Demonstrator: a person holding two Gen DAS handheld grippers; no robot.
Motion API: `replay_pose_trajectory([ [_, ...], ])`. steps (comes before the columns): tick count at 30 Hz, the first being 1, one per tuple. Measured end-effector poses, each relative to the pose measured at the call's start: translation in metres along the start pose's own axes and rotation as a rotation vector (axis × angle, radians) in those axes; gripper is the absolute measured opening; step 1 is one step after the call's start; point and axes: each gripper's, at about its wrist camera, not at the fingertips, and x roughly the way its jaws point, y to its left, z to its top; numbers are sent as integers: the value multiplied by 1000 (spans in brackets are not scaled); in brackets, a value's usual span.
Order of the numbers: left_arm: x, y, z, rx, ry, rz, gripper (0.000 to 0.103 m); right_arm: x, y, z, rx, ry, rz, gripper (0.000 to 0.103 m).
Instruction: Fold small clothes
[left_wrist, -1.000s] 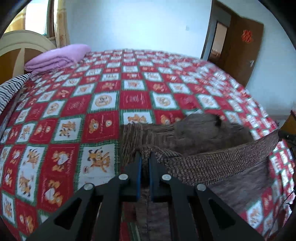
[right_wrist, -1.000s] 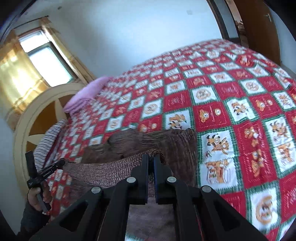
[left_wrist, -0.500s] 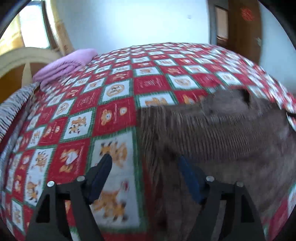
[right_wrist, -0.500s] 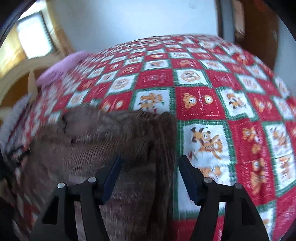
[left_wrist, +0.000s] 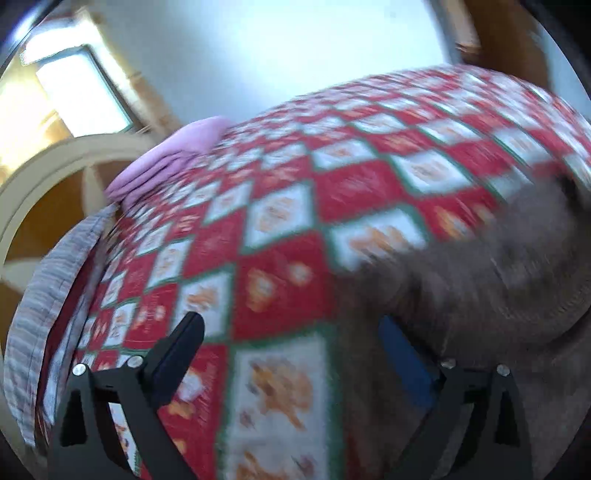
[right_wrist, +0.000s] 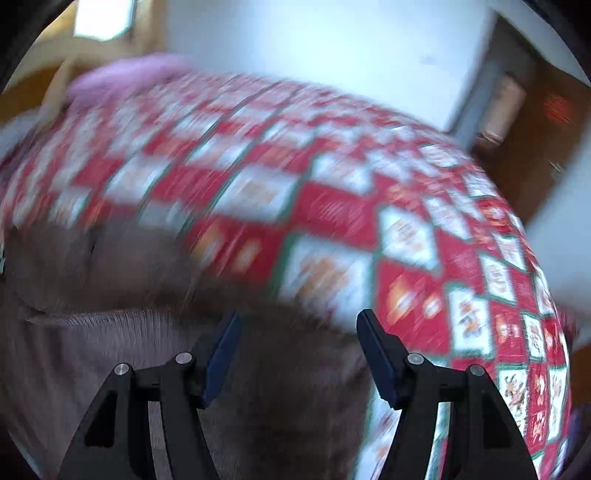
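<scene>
A brown knitted garment (left_wrist: 480, 295) lies folded over on the red, white and green patchwork bedspread (left_wrist: 280, 221). In the left wrist view my left gripper (left_wrist: 291, 332) hovers over its left edge, jaws opening wide, nothing pressed between them. In the right wrist view the same brown garment (right_wrist: 129, 350) fills the lower left, and my right gripper (right_wrist: 295, 339) stands open above its right edge, holding nothing. Both views are blurred by motion.
A folded pink blanket (left_wrist: 173, 158) and a grey striped pillow (left_wrist: 40, 295) lie at the head of the bed by a cream headboard (left_wrist: 40, 177). A window (left_wrist: 77, 96) is behind it. A brown door (right_wrist: 535, 122) stands at the right.
Both grippers let go of the brown garment's edge and opened. The lifted edge dropped flat onto the garment. Both hands swung and tilted, left gripper widening further.
</scene>
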Motion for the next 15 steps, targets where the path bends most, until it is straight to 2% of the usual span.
replay_pose_trajectory([
  [3, 1, 20, 1, -63, 21, 13, 98, -7, -27, 2, 132, -7, 85, 66],
  [7, 2, 29, -21, -61, 44, 15, 98, -12, -32, -19, 109, -9, 75, 66],
  [9, -3, 29, -34, -66, 43, -15, 98, -16, -37, -35, 118, -7, 99, 66],
  [10, -9, 26, -39, -69, 35, -32, 98, -19, -49, -50, 159, -6, 140, 66],
  [11, -13, 25, -41, -72, 24, -53, 98, -19, -49, -50, 159, -6, 140, 66],
  [12, -18, 23, -42, -76, 10, -78, 98, -20, -56, -59, 198, -4, 187, 66],
  [14, -25, 19, -38, -85, -15, -132, 98, -18, -60, -62, 207, 3, 197, 65],
  [15, -27, 17, -34, -91, -25, -159, 96, -15, -61, -63, 203, 16, 199, 59],
])
